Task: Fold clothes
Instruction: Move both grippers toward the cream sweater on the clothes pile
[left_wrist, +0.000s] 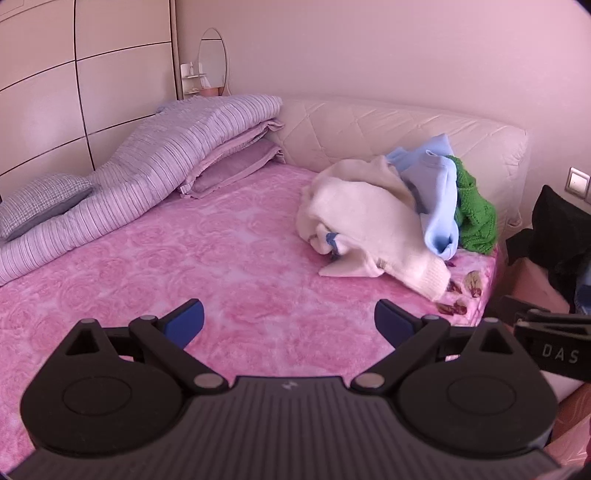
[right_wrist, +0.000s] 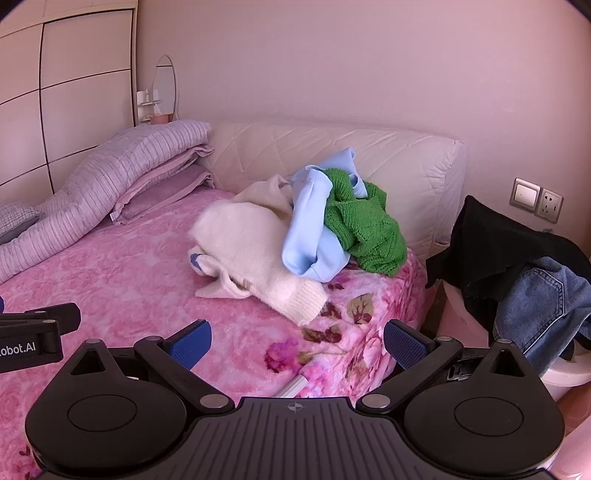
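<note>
A heap of clothes lies on the pink bed near its right edge: a cream sweater in front, a light blue garment over it, a green knit behind. The heap also shows in the right wrist view: cream sweater, blue garment, green knit. My left gripper is open and empty above the bedspread, short of the heap. My right gripper is open and empty above the bed's right corner, short of the sweater's cuff.
A folded striped quilt and pillows lie along the bed's left side. A cream padded headboard stands behind the heap. Right of the bed, black clothing and denim hang over a stand.
</note>
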